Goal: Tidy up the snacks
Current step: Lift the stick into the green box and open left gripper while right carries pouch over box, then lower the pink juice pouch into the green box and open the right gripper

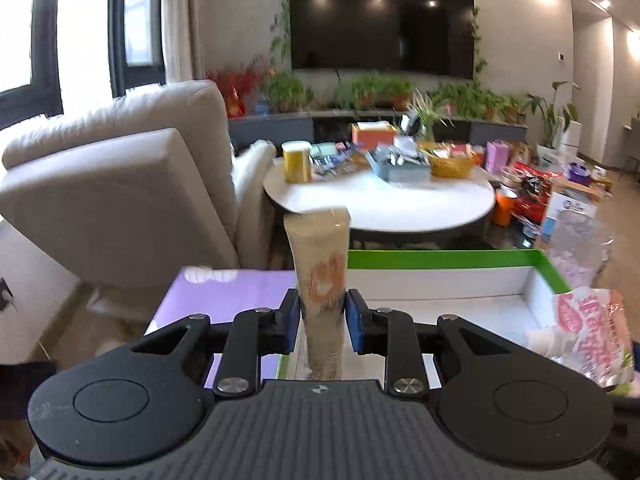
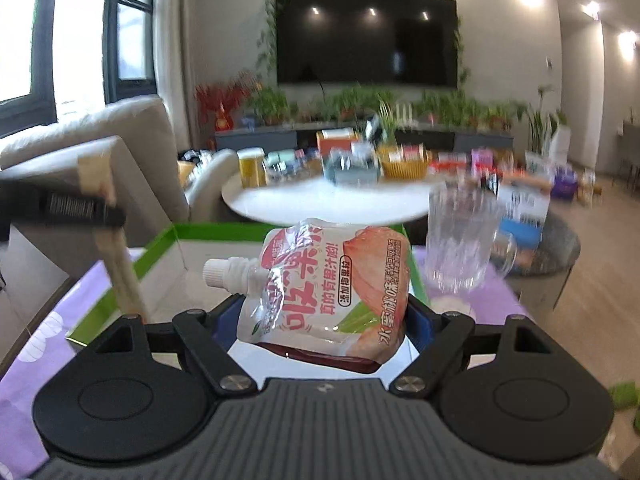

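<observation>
Beige stick packet sits upright in your left gripper, left wrist view: blue pads nearly together, pinching its lower half from both sides, top end sticking up past the fingers. Right behind it, the white tray with green rim rests on a lilac tablecloth; the packet's base is over the tray's near left corner. At right edge of this view, the pink-and-white pouch pokes in, with a clear glass just beyond it. Far side: round white table loaded with snacks, a yellow canister at its left, a grey basket and a wicker basket further right. Beige sofa on the left.

Right wrist view: your right gripper has the peach drink pouch clamped, jaws standing wide around its body, white spout cap pointing left. Pouch hangs over the tray's white floor, near side. Left of it your other gripper's finger crosses the frame with the stick packet slanting down toward the tray's left wall. Glass mug stands just right of the tray on the tablecloth. Background is motion-blurred; round table and baskets are readable, labels aren't.
</observation>
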`<state>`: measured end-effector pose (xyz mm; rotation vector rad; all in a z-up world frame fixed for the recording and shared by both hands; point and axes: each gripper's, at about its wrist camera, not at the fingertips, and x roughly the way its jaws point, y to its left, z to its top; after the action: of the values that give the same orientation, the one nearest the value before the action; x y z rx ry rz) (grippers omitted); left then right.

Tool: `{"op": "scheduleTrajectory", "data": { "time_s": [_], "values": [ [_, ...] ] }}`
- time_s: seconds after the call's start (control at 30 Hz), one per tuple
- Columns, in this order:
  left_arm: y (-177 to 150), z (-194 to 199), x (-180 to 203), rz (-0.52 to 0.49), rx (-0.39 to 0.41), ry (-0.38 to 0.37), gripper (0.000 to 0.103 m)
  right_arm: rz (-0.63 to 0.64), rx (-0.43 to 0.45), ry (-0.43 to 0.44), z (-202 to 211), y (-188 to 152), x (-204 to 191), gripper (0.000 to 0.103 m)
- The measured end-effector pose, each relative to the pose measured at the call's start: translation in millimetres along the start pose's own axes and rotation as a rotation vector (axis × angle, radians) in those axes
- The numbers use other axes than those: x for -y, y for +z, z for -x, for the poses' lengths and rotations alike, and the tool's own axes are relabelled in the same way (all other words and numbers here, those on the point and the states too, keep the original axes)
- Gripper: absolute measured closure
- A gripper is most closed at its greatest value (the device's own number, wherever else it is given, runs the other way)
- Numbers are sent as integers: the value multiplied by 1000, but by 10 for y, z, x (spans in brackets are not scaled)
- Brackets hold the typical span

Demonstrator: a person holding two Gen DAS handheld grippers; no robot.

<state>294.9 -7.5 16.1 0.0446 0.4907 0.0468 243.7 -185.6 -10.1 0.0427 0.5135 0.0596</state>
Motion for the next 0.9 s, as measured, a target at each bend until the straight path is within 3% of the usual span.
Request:
{"op": "scheduleTrajectory", "data": {
  "time_s": [0.07,0.1,0.2,0.27,0.37,0.53,0.9],
  "values": [
    [-20,-1,41,-21,4,8,80,-30,-28,-3,-69,-7,24,50],
    [-42,-23,54,-11,-31,-15,80,-43,-46,-2,-107,-15,31,50],
    [-114,-181,35,47,-173,-75,80,-71,-125,5,-225,-75,44,50],
    [-229,-305,30,74,-287,-78,79,10,-129,-16,-222,-103,-57,50],
    [-364,-243,139,-21,-274,-13,81,32,-149,-32,-166,-119,-80,50],
    [-428,-101,101,0,-282,-62,80,45,-229,-20,-141,-70,-20,50],
    [-478,57,99,-4,-304,-156,80,34,-238,-39,-14,-131,23,50]
  ]
}}
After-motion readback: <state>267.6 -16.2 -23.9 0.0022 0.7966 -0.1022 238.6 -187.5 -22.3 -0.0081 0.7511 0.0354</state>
